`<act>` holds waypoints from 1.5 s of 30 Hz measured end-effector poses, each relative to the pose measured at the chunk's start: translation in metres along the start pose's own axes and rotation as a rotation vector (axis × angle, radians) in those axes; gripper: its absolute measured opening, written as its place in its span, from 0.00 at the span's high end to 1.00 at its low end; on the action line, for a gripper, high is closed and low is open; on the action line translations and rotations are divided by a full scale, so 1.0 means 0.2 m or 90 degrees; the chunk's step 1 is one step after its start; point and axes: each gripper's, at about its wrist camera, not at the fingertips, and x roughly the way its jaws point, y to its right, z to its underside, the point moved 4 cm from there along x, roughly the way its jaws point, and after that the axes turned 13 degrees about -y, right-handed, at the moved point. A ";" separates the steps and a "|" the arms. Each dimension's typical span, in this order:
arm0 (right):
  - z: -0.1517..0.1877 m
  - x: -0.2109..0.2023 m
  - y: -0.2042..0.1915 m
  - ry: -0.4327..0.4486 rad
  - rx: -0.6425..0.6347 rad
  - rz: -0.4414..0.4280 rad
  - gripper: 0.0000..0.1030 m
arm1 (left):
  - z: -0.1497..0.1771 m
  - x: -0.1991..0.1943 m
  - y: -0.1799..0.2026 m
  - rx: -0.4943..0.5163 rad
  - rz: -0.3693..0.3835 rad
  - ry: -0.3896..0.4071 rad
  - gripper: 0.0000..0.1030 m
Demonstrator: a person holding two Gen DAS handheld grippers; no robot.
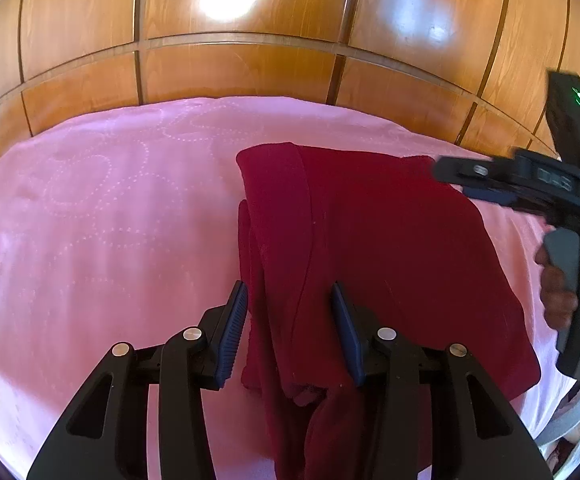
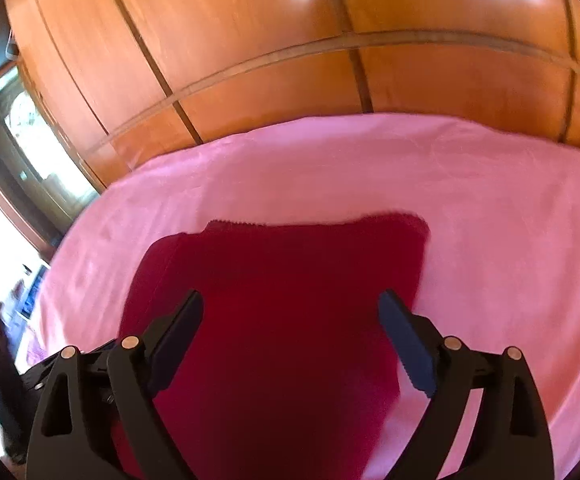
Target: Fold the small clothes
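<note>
Dark red garment (image 1: 370,248); pink dotted-pattern bedspread (image 1: 102,208); orange-brown wood panels (image 1: 242,72).

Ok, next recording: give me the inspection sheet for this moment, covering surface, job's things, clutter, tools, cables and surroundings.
Surface: pink bedspread with a dotted pattern, smooth.
Job's things: one dark red garment lying on the bedspread, partly folded, with layered edges along its left side in the left wrist view.
Clutter: nothing seen on the bedspread; some blurred items past its edge.
Tools: left tool open, the garment's near edge lies between its fingers, pads not pressing. Right tool wide open above the garment, holding nothing; a hand grips its handle.
Cables: nothing seen.
Surroundings: glossy wooden wardrobe panels behind the bed, with bright light reflections.
</note>
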 end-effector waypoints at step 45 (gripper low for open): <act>0.57 -0.94 1.01 0.149 0.232 0.012 0.55 | -0.31 0.21 1.33 0.176 0.387 -0.109 0.70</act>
